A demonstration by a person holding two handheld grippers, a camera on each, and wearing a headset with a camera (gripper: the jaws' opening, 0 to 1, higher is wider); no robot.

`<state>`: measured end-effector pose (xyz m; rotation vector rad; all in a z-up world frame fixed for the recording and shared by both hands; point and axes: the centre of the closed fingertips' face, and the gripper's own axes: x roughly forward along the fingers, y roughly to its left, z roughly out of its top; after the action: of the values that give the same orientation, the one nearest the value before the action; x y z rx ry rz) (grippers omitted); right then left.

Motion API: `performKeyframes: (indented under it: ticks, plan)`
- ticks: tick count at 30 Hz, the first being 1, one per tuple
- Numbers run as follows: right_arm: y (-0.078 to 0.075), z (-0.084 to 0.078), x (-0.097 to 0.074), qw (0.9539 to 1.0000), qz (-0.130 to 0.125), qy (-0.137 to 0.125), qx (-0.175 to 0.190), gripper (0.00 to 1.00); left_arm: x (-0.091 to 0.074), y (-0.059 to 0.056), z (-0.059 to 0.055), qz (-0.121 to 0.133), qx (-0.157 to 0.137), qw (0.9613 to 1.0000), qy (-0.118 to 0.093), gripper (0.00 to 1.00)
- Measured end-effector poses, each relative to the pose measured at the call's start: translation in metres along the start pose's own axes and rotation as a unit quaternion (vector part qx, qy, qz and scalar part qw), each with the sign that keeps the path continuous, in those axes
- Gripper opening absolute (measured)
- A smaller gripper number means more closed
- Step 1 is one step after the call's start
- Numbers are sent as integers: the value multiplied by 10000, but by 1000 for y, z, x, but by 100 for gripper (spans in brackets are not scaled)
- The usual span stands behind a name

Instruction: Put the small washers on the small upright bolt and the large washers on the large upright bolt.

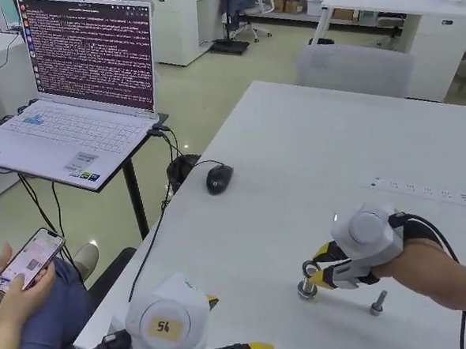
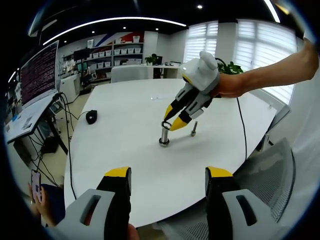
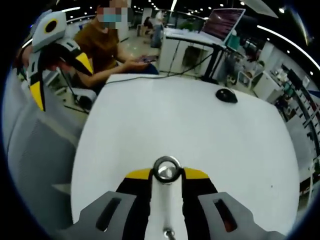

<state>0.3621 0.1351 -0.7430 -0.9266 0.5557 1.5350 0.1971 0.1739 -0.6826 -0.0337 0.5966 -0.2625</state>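
My right gripper point(image 1: 313, 272) is shut on a large metal washer point(image 1: 309, 268), holding it just above the top of the large upright bolt point(image 1: 307, 289) on the white table point(image 1: 311, 162). The small upright bolt point(image 1: 378, 302) stands a little to its right. From the left gripper view, the washer point(image 2: 166, 125) hangs over the large bolt point(image 2: 164, 138), with the small bolt point(image 2: 193, 129) beside it. In the right gripper view the washer point(image 3: 167, 169) sits pinched between the yellow tips. My left gripper point(image 1: 236, 326) is open at the table's near edge, holding nothing point(image 2: 168, 175).
A black mouse point(image 1: 219, 178) with its cable lies on the table's left side. A laptop point(image 1: 78, 97) stands on a side stand to the left. A person holding a phone point(image 1: 28, 260) sits at the lower left. A grey chair point(image 1: 353, 68) is at the far edge.
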Motion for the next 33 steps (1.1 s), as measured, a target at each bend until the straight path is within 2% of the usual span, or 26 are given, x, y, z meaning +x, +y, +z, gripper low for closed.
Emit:
performKeyframes:
  ticks: [6,13,25,33]
  plan:
    - [-3,-8,6,9998,30,154,106,23,-1,2,1,23,-19,10000,-4,59]
    - [-5,-11,10,9995,65,206,237,23,1,2,1,9,-23,10000,5,59]
    - [-4,-15,20,9985,130,389,364,23,1,5,0,25,-50,10000,18,59]
    - [-3,-24,32,9969,200,571,508,23,2,4,-1,12,-49,10000,34,59]
